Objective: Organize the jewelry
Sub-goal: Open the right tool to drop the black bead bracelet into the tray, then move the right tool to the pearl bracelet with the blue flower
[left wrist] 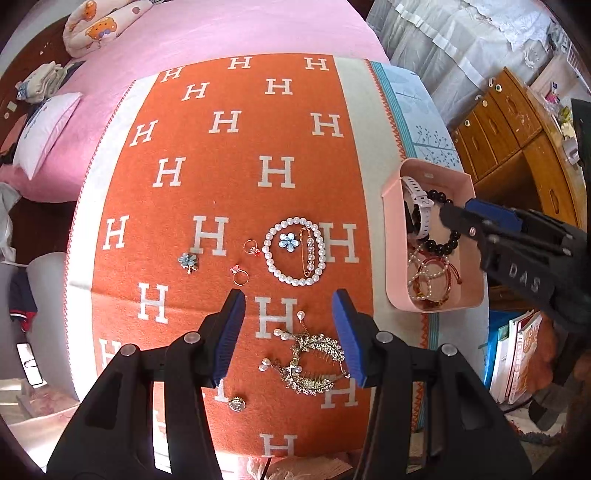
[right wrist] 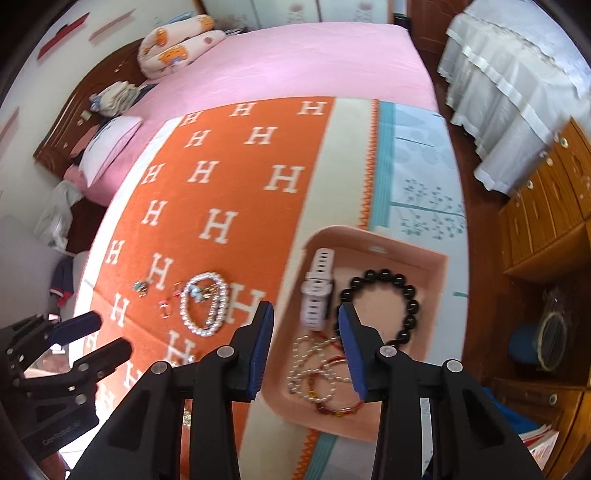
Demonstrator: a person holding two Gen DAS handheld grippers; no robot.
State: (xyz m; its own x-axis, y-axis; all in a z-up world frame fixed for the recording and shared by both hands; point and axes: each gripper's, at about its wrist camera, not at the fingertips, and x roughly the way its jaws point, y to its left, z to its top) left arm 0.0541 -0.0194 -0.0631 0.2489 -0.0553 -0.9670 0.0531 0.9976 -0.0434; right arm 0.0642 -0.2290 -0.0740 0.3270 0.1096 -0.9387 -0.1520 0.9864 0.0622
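Loose jewelry lies on an orange H-patterned blanket [left wrist: 229, 192]: a pearl bracelet [left wrist: 294, 251] ringing a blue flower brooch [left wrist: 288, 241] and a gold pearl pin [left wrist: 307, 254], two rings [left wrist: 240, 276], a flower brooch [left wrist: 188, 260], a rhinestone hair comb [left wrist: 314, 363] and a small round piece [left wrist: 236, 404]. A pink tray [right wrist: 373, 240] holds a white watch [right wrist: 317, 290], a black bead bracelet [right wrist: 384, 275] and thin bracelets [right wrist: 314, 373]. My left gripper [left wrist: 288, 332] is open above the comb. My right gripper [right wrist: 306, 347] is open and empty over the tray.
The blanket lies on a pink bed [left wrist: 229, 29] with pillows [left wrist: 48, 129] at the far left. A wooden drawer cabinet [left wrist: 517, 147] stands to the right, books [left wrist: 517, 354] below it. A white draped cloth [right wrist: 517, 74] is at the far right.
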